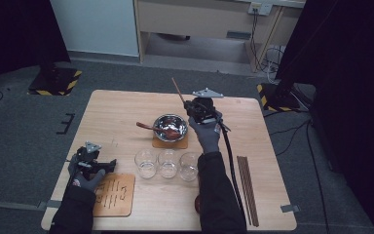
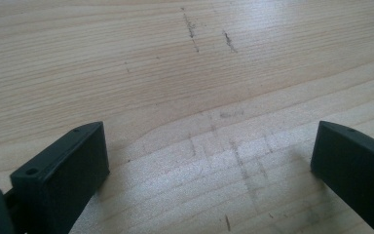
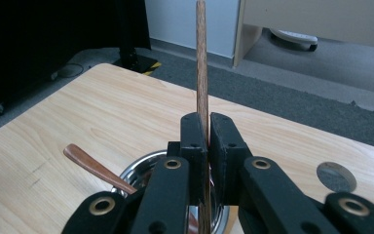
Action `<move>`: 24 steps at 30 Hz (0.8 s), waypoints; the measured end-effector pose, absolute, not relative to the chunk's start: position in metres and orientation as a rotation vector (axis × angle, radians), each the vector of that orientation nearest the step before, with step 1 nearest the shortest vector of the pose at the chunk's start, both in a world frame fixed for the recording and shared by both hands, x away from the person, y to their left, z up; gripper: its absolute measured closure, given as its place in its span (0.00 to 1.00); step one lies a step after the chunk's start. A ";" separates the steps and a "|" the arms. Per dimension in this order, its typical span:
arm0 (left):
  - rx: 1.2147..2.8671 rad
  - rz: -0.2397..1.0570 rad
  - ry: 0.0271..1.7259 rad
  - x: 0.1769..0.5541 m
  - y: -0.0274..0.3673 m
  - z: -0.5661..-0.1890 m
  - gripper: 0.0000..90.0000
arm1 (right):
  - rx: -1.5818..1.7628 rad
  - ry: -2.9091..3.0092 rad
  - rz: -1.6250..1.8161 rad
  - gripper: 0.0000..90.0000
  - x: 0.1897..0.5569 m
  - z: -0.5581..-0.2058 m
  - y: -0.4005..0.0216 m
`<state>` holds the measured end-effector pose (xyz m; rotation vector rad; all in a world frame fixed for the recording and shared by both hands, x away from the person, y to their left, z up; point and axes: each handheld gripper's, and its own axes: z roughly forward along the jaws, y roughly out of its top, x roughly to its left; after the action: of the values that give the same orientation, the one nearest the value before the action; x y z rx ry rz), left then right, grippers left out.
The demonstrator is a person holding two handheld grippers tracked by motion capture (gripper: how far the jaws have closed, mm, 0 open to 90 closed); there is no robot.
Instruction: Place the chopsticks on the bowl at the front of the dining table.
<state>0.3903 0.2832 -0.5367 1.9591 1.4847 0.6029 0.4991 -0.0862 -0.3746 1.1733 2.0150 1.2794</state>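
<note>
Dark sleeves, seemingly grey gloves, black grippers [image 1: 200,108]

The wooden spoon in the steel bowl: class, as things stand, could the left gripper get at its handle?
Probably yes. The left gripper rests open on the table, holding nothing. The spoon handle juts out of the bowl toward that side, with bare tabletop between. The three glasses stand nearer the person, off that path.

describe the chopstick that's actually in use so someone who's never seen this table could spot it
Start at the wooden table and find the steel bowl on its cork mat near the middle. Just right of the bowl, the right tool is shut on one brown chopstick. That chopstick stands up in the air, while the other chopsticks lie flat by the table's right edge.
</note>
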 end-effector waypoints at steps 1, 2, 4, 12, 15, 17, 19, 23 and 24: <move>1.959 0.603 1.485 0.390 0.283 -0.537 0.00 | 1.177 2.016 1.280 0.94 0.501 -0.375 -0.084; 1.959 0.603 1.485 0.390 0.283 -0.537 0.00 | 1.177 2.017 1.279 0.94 0.502 -0.376 -0.083; 1.959 0.602 1.485 0.390 0.283 -0.537 0.00 | 1.183 2.019 1.276 0.94 0.504 -0.379 -0.082; 1.959 0.602 1.485 0.390 0.283 -0.537 0.00 | 1.183 2.019 1.292 0.94 0.515 -0.386 -0.073; 1.959 0.602 1.485 0.390 0.283 -0.537 0.00 | 1.180 2.028 1.288 0.94 0.518 -0.388 -0.069; 1.959 0.602 1.485 0.390 0.283 -0.537 0.00 | 1.177 2.034 1.285 0.94 0.520 -0.391 -0.066; 1.959 0.602 1.485 0.390 0.283 -0.537 0.00 | 1.174 2.042 1.278 0.95 0.522 -0.393 -0.063; 1.959 0.602 1.485 0.390 0.283 -0.537 0.00 | 1.177 2.054 1.277 0.95 0.527 -0.400 -0.059; 1.959 0.602 1.485 0.390 0.283 -0.537 0.00 | 1.181 2.058 1.274 0.94 0.528 -0.402 -0.059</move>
<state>0.3903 0.2832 -0.5367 1.9588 1.4850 0.6025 0.5278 -0.0586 -0.4018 1.1807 2.0578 1.2741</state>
